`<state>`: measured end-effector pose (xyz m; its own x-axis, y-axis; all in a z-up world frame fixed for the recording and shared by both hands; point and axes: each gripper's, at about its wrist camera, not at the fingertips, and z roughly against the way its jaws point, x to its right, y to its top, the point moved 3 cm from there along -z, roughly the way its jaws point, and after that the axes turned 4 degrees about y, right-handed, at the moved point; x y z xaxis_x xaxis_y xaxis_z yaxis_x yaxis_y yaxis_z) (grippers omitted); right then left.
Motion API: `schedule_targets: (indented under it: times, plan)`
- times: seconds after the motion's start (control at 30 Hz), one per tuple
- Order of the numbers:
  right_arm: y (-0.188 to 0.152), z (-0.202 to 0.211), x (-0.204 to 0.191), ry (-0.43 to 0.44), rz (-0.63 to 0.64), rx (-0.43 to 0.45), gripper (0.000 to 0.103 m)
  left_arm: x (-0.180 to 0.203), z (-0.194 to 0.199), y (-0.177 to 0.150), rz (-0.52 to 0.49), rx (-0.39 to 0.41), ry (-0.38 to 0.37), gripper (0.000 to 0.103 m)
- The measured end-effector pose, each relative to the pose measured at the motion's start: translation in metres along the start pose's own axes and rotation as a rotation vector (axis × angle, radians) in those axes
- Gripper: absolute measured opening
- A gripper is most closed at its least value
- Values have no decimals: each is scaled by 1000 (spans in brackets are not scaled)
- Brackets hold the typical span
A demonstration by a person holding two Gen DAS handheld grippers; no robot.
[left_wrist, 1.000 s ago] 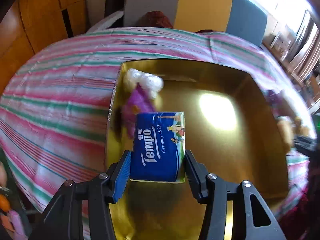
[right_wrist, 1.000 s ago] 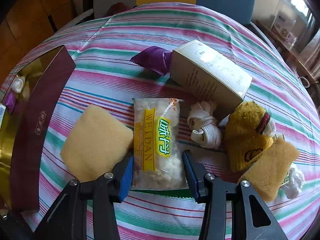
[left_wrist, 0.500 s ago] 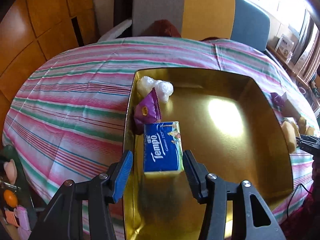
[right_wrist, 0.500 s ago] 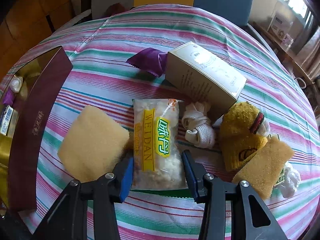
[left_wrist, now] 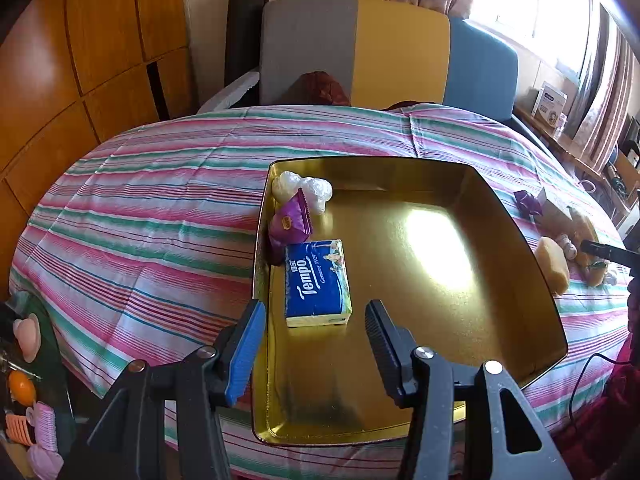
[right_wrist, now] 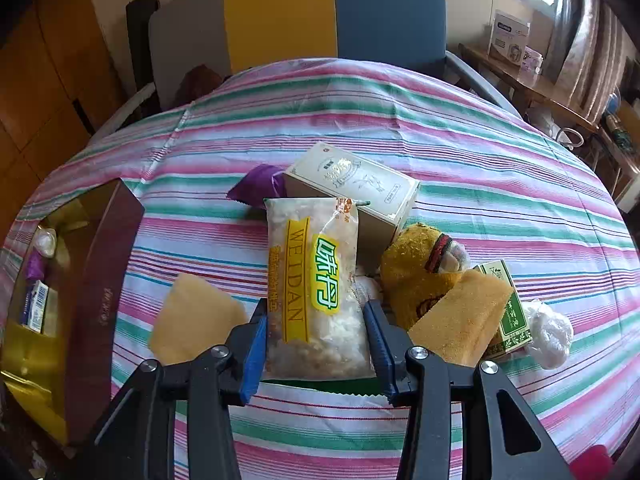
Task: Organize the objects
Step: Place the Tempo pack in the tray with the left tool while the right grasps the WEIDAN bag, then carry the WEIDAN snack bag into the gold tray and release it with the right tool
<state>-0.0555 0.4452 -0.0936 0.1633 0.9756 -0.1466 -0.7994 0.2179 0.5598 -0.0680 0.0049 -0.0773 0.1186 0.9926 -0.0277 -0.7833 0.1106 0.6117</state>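
**Snack packet in grasp, tissue pack lying in the tin**

Right side, nearest: my right gripper [right_wrist: 316,344] has its fingers [right_wrist: 253,354] closed against both long edges of the WEIDAN snack packet [right_wrist: 316,280]. The packet looks raised at its far end, overlapping the cream carton [right_wrist: 352,188]; I judge it lifted, gripped low so that the bag hangs straight. Just beside it lie the pale sponge [right_wrist: 196,320] on the striped worktop [right_wrist: 480,168] and, opposite, the yellow sock [right_wrist: 416,276], an orange sponge [right_wrist: 460,320], a green box [right_wrist: 512,312] and a clear plastic wad [right_wrist: 550,332]. A purple wrapper [right_wrist: 258,186] lies farther off, touching the carton.

Left side, nearest: my left gripper [left_wrist: 316,336] hangs with fingers [left_wrist: 246,348] spread wide, holding nothing, above the near part of the gold tin [left_wrist: 520,264]. The Tempo tissue pack [left_wrist: 316,280] lies flat beyond the fingertips, apart from them, near the tin's left wall. Behind it, a purple sachet [left_wrist: 290,220] and white plastic bundle [left_wrist: 304,192] form one row, leaving the floor free.

Judgement: the packet goes to the tin next.
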Motion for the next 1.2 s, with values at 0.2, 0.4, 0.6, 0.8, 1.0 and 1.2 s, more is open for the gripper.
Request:
schedule_targets:
  times: [0.2,0.4,0.6,0.8,1.0,1.2]
  plan:
    - [2,29,-48,84,44,45,46,-4,0,-3,17,-1,-10,53]
    - [-2,43,-133,244,213,38,46,-10,-1,-7,31,-3,-18,52]
    - [-28,28,-221,373,370,-40,46,-21,-1,-12,53,-6,-21,53]
    - [-65,6,-303,474,629,-150,46,-53,2,-15,120,4,6,53]
    - [-88,-16,-350,516,807,-246,46,-89,-1,-22,205,-3,39,52]
    - [-102,-32,-379,573,838,-312,51,-94,-2,-24,217,1,30,52]
